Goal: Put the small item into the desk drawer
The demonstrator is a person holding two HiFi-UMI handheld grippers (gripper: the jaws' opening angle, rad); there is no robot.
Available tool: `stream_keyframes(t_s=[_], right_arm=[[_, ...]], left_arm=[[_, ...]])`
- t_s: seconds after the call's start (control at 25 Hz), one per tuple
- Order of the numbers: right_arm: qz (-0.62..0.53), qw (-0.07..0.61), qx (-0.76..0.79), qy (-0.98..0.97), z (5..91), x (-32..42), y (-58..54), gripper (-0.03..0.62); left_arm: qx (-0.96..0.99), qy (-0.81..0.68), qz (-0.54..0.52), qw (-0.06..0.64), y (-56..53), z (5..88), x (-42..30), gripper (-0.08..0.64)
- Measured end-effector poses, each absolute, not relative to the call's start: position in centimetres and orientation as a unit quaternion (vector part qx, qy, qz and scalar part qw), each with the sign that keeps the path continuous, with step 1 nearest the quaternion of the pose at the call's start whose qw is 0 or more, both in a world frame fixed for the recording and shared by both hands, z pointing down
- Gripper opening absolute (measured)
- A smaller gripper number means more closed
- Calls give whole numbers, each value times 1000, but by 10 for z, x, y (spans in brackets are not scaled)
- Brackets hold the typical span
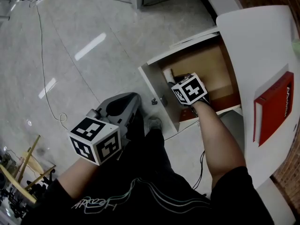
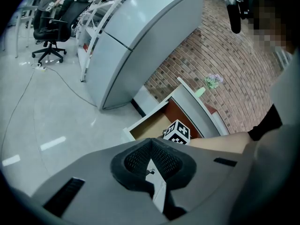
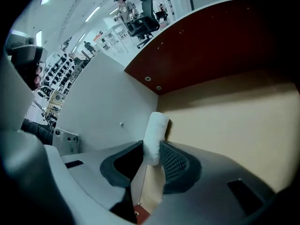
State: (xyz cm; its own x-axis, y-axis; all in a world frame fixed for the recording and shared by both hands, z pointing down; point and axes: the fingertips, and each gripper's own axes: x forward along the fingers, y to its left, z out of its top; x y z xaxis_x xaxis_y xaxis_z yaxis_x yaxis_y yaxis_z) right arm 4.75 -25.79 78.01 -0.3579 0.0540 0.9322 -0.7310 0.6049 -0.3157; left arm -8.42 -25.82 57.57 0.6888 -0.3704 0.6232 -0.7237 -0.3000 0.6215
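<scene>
The desk drawer [image 1: 206, 62] stands pulled open, with a tan floor and a white front panel [image 1: 157, 90]. My right gripper [image 1: 172, 81] reaches into it near the front left corner. In the right gripper view, the right gripper [image 3: 152, 146] is shut on a small white roll [image 3: 155, 132], which sticks up past the fingertips just above the drawer floor [image 3: 234, 116] and beside the white inner wall [image 3: 108, 107]. The roll's tip [image 1: 167, 73] shows in the head view too. My left gripper [image 1: 132, 99] hangs outside the drawer over the floor, shut and holding nothing [image 2: 151, 143].
A red book [image 1: 274, 108] lies on the white desk top [image 1: 262, 41] to the right of the drawer. A cable [image 1: 44, 78] runs across the grey floor at left. The person's legs are below the drawer. A brick wall [image 2: 197, 50] stands behind the desk.
</scene>
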Motion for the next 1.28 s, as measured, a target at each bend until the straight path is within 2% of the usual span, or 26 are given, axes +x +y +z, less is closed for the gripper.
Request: stream_keyframes(t_s=[0.12,0.24,0.4,0.64,1.12,1.28], right_arm=[[390,514,226,-730,783,46,-255,134],[395,508,228,-730,782,46,-257,180],[401,495,236,-734,774,48,-259,209],[377,469,246,-759,727,46,-260,219],[296,346,258,-852,517,22,-198,219],[288,274,262,-879,420,25,-163,208]], left_arm=[[783,-348,183,482,-260,578,-85,20],[783,-349,182,482,-262,578,-84,20],[782,-353,179,481,-261,575,-83,20],[786,-352,168,479,-248,553,-72,20],[812,-369,140,430,-190,446,-51,20],[831,-366,127,400,-156,382,-40,21]])
